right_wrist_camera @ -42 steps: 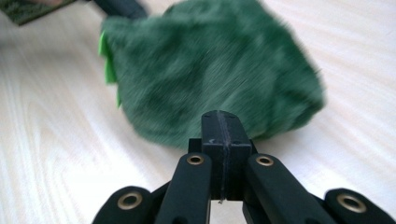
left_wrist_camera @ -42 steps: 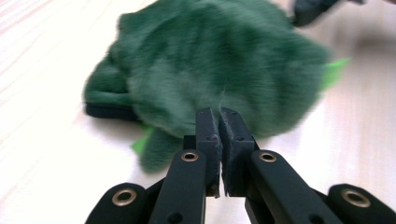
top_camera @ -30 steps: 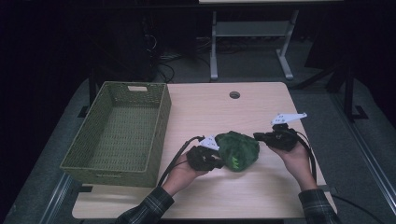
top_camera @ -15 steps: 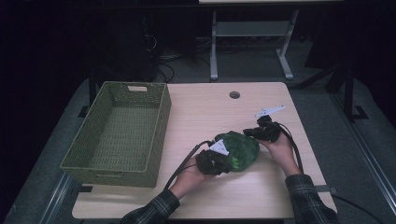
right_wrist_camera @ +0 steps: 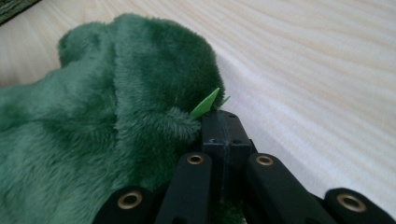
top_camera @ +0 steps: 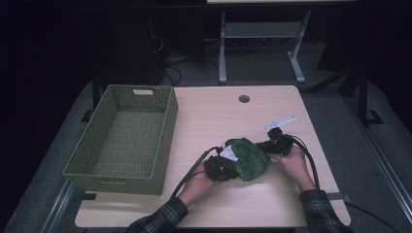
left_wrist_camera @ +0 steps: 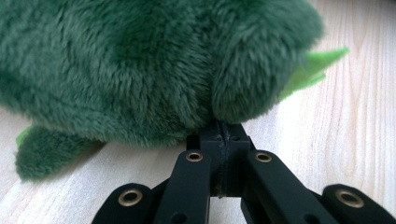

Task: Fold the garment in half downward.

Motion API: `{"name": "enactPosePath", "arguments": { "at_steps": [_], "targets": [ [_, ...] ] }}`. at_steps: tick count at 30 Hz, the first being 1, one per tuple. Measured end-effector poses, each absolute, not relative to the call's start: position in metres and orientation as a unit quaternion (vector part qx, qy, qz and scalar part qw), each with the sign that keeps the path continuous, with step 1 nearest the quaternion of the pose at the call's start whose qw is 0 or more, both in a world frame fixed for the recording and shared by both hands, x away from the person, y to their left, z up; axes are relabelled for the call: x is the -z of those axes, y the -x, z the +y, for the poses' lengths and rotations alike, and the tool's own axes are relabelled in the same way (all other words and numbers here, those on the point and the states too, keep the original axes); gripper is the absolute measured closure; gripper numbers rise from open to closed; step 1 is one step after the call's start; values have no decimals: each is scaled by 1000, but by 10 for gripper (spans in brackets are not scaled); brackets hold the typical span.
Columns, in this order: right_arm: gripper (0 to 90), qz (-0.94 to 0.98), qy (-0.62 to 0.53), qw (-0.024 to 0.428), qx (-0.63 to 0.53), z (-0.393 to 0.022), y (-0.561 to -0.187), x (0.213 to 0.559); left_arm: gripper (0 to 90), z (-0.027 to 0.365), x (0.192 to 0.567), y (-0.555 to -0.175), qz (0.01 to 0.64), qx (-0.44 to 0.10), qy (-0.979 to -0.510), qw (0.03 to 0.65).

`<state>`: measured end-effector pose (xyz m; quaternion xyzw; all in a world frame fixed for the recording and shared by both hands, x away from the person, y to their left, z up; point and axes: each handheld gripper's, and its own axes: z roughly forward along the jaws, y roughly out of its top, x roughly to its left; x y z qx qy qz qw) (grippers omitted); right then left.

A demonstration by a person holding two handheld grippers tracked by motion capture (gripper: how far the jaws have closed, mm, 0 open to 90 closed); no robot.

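In the high view, one fluffy dark-green plush toy (top_camera: 247, 158) lies on the pale wooden table (top_camera: 233, 116), between the left gripper (top_camera: 224, 167) and the right gripper (top_camera: 275, 144), each touching one end of it. One woven green rectangular basket (top_camera: 121, 138) stands well apart at the table's left. Dark floor and a metal stand lie behind.

In the left gripper view, the jaws are pressed together, tips against the toy's (left_wrist_camera: 154, 70) underside; whether any fur is caught I cannot tell.

In the right gripper view, the jaws are likewise pressed together, beside the toy (right_wrist_camera: 102, 121) and its light-green felt tab (right_wrist_camera: 205, 103).
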<state>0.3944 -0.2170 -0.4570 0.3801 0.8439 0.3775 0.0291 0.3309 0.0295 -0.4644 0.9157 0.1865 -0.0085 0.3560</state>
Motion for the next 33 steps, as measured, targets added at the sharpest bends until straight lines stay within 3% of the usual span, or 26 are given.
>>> {"name": "enactPosePath", "arguments": {
  "at_steps": [25, 30, 33],
  "targets": [
    [897, 858, -361, 36, -363, -227, -318, 458, 895, 60, 463, -349, 219, -11, -907, 359],
    [831, 852, -364, 52, -373, -234, -312, 458, 893, 62, 462, -349, 217, -10, -908, 358],
    [723, 836, -378, 75, -391, -244, -307, 456, 843, 68, 458, -348, 214, -12, -909, 357]
  ]
}}
